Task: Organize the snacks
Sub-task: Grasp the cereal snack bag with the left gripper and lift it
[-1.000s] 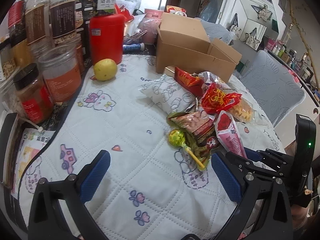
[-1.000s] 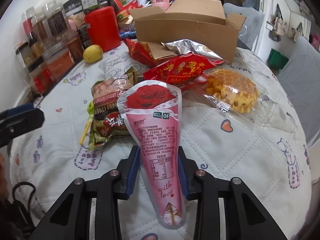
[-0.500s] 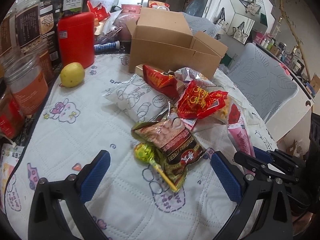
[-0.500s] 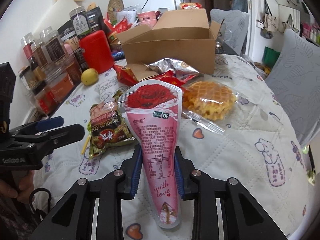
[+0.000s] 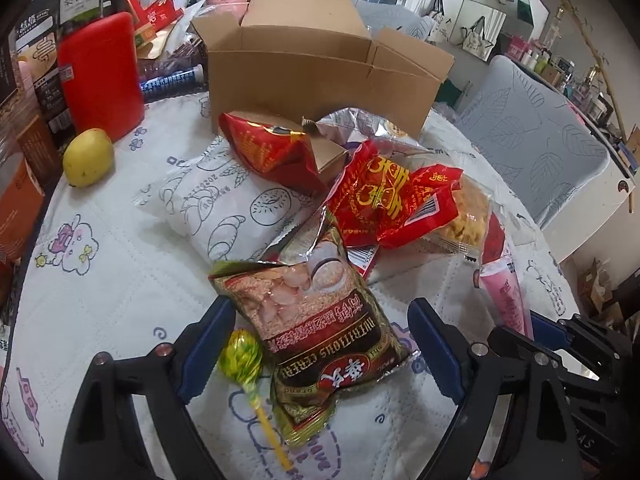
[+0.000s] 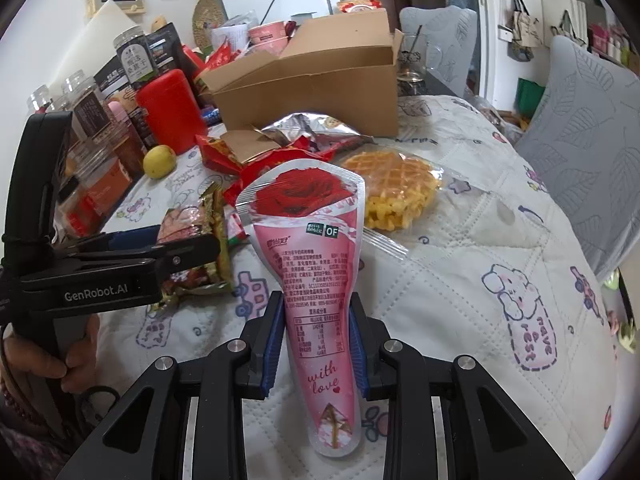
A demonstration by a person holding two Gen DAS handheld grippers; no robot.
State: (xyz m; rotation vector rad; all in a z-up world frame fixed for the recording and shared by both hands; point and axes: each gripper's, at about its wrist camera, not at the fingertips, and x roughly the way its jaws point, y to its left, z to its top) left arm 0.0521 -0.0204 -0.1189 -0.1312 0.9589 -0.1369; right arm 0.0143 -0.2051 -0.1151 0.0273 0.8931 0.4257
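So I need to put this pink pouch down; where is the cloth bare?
Bare quilt lies right of the pink pouch, below the waffle pack. Another patch sits below the lemon. It is crowded around the cardboard box.

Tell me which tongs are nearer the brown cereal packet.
Left. The left tongs straddle the cereal packet, closing in but not yet gripping. The right tongs, beside it, hold the pink rose pouch.

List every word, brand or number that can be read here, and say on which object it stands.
"GenRobot.AI": side of the left tongs.
"with love" and "OF": pink rose pouch held in the right tongs.
"NUTRITIOUS CEREAL", seen upside down: cereal packet.
"have a rest": quilted tablecloth.
Pouch fine print and jar labels: too small to read.
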